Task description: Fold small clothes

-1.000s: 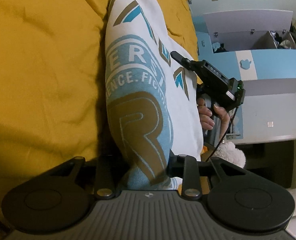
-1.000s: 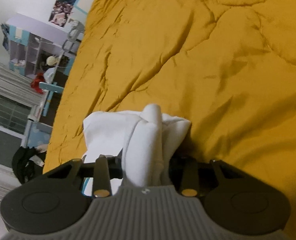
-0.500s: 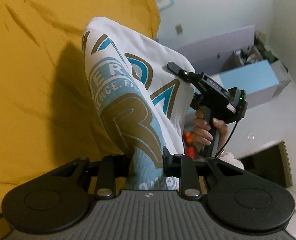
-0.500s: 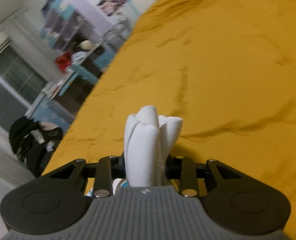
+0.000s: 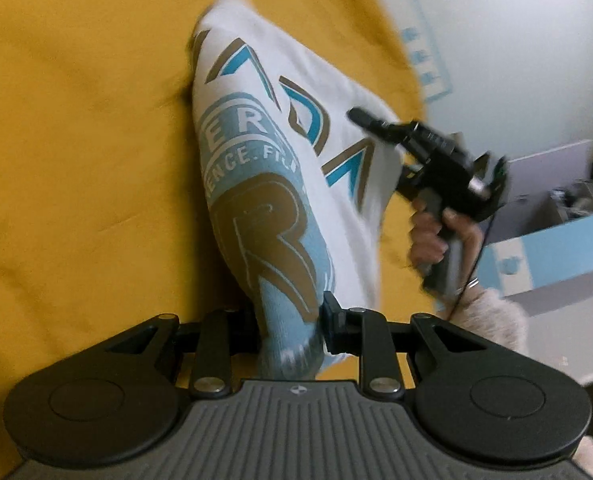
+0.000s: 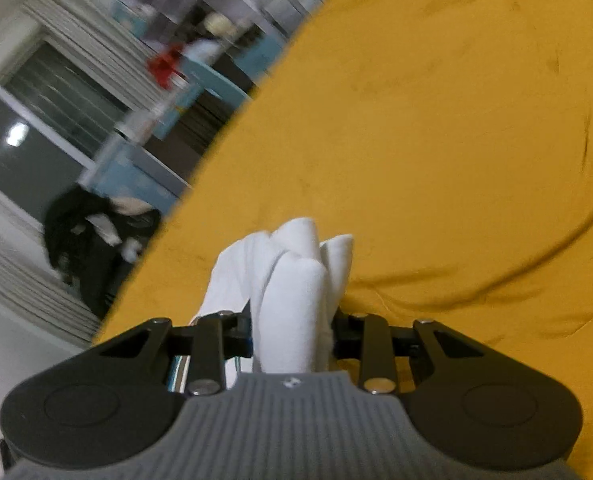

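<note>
With the left gripper (image 5: 290, 320) just clamped tighter and the right gripper (image 6: 292, 332) gripping, the white shirt (image 5: 296, 152) now hangs lifted above the yellow bedspread (image 5: 76, 160), ready for folding.

yellow bedspread (image 6: 436, 140), window (image 6: 36, 128) (blurred), blue cabinet (image 5: 556, 256)

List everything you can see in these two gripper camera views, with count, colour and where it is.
shirt: one, white with blue and brown print, lifted over the bedcover, held at two ends
bedcover: one, mustard yellow, under the shirt, fills most of both views
cabinet: one, blue and white, right edge of left wrist view
shelves: blurred, blue and white, upper left of right wrist view
window: one, dark, with pale curtains, left of right wrist view
dark clothes: one heap, black, beside the bed
left gripper: black, clamped on printed end
right gripper: black, clamped on bunched white end
hand: one, holding the right gripper's handle
</note>
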Demonstrator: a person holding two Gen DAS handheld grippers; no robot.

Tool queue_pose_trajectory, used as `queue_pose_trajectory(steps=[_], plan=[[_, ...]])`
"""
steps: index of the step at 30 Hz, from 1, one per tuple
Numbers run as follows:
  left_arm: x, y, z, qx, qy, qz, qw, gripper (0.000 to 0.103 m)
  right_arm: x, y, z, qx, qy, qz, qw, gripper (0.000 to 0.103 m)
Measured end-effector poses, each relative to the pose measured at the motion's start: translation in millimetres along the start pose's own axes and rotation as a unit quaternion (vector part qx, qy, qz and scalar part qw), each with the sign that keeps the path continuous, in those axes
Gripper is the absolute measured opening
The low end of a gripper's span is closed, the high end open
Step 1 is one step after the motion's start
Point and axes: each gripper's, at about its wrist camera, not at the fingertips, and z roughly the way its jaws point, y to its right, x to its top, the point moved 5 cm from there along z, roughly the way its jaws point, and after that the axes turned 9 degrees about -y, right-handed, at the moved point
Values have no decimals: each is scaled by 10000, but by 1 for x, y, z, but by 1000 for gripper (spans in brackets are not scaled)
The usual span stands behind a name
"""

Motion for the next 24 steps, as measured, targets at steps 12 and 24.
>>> queue_pose_trajectory(steps=[12, 24], plan=[[-15, -34, -74, -82, 309, -413, 9986, 37, -44, 0, -65, -280, 694, -171, 9971, 49], [-4, 46, -37, 38, 677, 882, 9938, 47, -207, -42, -93, 96, 518, -754, 9958, 58]])
